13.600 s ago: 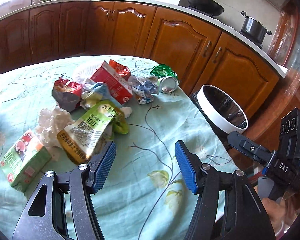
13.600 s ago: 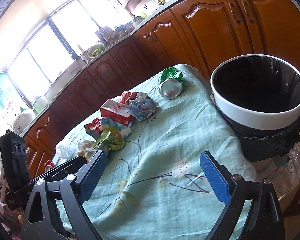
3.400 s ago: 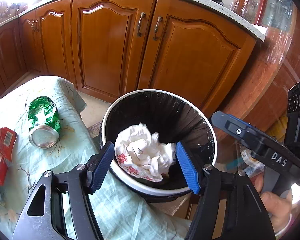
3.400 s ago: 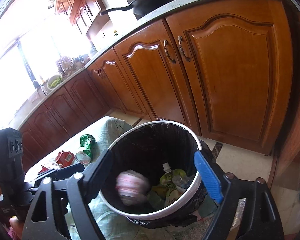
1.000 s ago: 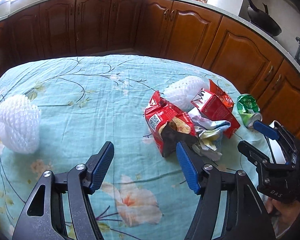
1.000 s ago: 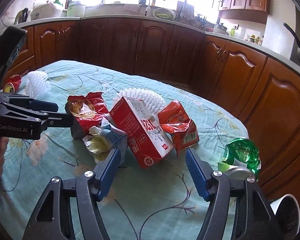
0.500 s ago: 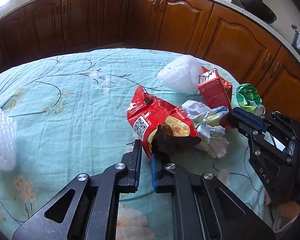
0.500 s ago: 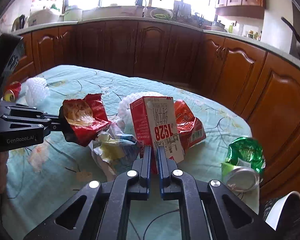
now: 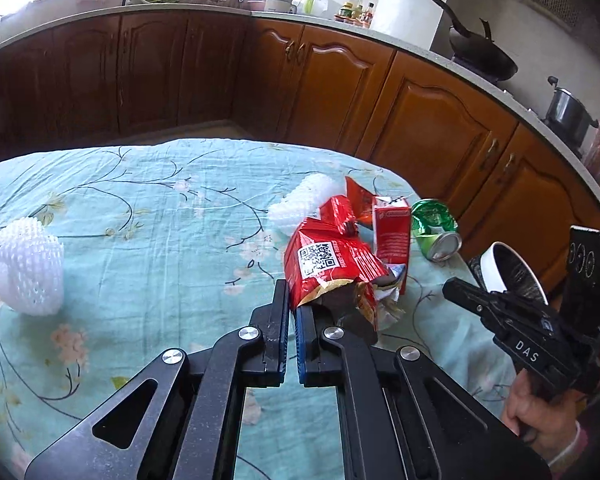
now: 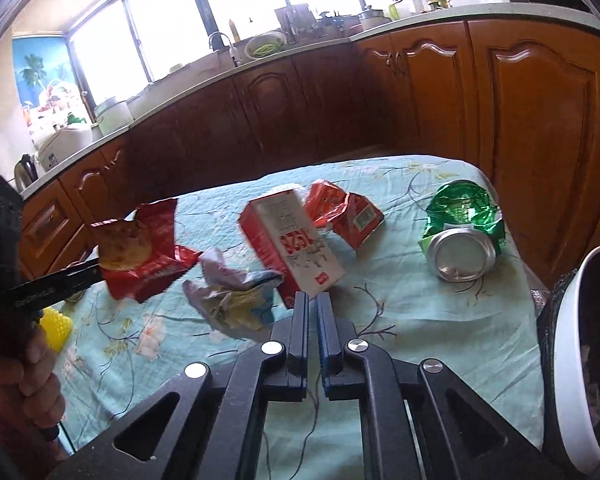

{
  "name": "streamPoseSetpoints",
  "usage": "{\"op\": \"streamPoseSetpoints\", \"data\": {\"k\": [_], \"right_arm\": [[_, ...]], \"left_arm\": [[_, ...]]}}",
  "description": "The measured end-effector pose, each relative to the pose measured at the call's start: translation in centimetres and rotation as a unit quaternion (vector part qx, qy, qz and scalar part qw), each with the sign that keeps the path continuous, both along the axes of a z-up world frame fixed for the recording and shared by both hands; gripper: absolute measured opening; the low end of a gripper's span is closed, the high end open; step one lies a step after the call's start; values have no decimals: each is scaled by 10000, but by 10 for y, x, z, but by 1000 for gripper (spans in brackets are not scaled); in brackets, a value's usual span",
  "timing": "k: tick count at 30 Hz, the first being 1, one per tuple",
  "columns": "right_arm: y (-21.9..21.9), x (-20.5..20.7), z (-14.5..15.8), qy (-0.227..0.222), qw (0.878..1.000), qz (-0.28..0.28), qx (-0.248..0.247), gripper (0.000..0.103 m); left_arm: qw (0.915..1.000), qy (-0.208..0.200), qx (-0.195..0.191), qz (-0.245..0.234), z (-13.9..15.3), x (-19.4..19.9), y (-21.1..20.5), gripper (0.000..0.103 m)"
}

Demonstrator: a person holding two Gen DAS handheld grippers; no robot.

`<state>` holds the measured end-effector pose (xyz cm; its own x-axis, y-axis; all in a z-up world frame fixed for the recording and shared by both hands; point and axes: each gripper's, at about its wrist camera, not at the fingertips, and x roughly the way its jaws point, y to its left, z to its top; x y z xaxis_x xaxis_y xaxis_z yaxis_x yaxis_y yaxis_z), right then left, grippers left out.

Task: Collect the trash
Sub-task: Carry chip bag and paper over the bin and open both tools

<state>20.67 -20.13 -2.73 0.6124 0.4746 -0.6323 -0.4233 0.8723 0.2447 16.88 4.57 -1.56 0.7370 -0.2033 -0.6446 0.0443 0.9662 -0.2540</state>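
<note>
Trash goes binward two pieces at once: left hand-held gripper (image 9: 291,312) clamps the red snack bag (image 9: 332,264), right hand-held gripper (image 10: 311,312) seemingly pinches the red carton (image 10: 292,244); bin (image 10: 572,360) waits alongside.

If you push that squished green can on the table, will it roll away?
Probably not far. The green can lies on its side near the table's edge, but its body is crushed and crumpled, so it would likely wobble or skid instead of rolling smoothly. The wrinkled tablecloth should slow it too. It looks empty, so probably light, and dented metal may feel sharp.
</note>
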Motion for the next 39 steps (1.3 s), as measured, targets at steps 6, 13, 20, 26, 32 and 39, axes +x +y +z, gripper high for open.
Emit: {"op": "streamPoseSetpoints", "data": {"k": [6, 13, 20, 26, 32, 39], "right_arm": [[19, 18, -3, 231, 9993, 267, 96, 50], [67, -5, -15, 366, 9931, 1111, 122, 55], [92, 1, -34, 453, 9941, 946, -282, 25], [55, -15, -15, 347, 9968, 699, 170, 23], [-6, -37, 7, 155, 9986, 141, 481, 23], [-87, -56, 23, -26, 9955, -725, 608, 23]], "left_arm": [[9997, -215, -50, 129, 16, -12, 8, 2], [9987, -190, -192, 422, 13, -18, 35, 2], [9986, -78, -269, 445, 2, -18, 40, 2], [9990, -84, -278, 351, 4, -22, 33, 2], [9994, -85, -342, 42, 8, -21, 8, 2], [9973, -44, -382, -622, 9, -16, -50, 2]]}}
